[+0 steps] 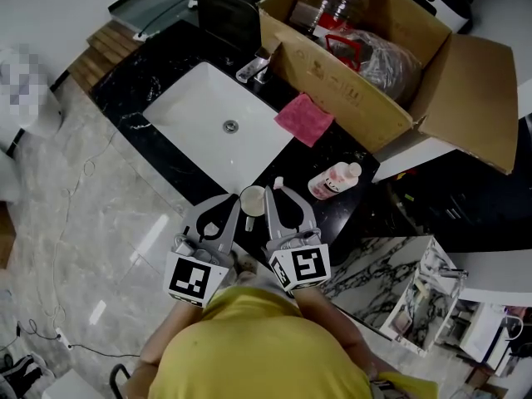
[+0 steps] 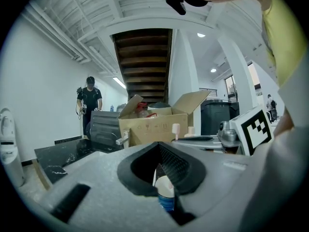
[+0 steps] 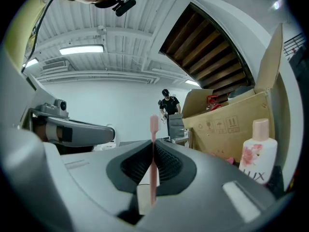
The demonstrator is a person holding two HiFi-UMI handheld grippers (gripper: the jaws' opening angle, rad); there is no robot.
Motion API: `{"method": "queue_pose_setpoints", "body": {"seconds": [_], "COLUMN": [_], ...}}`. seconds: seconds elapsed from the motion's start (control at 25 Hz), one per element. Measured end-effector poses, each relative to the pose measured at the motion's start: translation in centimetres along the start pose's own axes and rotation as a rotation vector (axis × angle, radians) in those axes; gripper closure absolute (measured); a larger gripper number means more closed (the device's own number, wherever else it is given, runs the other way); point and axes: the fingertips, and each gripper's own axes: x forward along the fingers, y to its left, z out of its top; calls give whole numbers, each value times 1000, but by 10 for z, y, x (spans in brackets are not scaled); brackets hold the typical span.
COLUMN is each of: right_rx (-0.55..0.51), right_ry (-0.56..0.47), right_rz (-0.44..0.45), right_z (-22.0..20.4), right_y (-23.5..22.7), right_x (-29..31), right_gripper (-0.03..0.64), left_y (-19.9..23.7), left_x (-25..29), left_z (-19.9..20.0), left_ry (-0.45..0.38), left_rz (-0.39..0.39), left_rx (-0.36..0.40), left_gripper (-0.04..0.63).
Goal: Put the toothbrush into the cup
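Observation:
Near the counter's front edge, a white cup (image 1: 253, 199) with a blue band (image 2: 165, 187) sits between the two grippers. My left gripper (image 1: 234, 199) is shut on the cup, whose rim shows between the pads (image 2: 174, 166) in the left gripper view. My right gripper (image 1: 277, 191) is shut on a pink toothbrush (image 3: 153, 168). The brush stands upright, with its head above the jaws (image 1: 278, 182), just right of the cup. Both grippers point about level, side by side.
A white sink (image 1: 208, 115) with a faucet (image 1: 253, 66) is set in the black counter (image 1: 158, 65). A pink cloth (image 1: 304, 119) and a pink-capped lotion bottle (image 1: 334, 180) lie to the right. An open cardboard box (image 1: 349, 81) stands behind. A person in black (image 2: 90, 103) stands far off.

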Motion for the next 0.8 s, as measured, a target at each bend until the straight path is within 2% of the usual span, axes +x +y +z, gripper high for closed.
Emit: {"method": "queue_pose_setpoints", "body": {"seconds": [0.44,0.8], "right_rx": [104,119], "right_ry": [90,261], "right_rz": [4,1], "right_z": [-32,-59], "right_y": [-4,-3], "right_x": [11,20], "right_gripper": [592,591], "left_y": [3,6], "left_x": [0,-4], "left_z": [-3,-2], "left_ry": [3,-2], "left_rz": [0,4], "left_rx": [-3,-6], "left_gripper": [598,598]}}
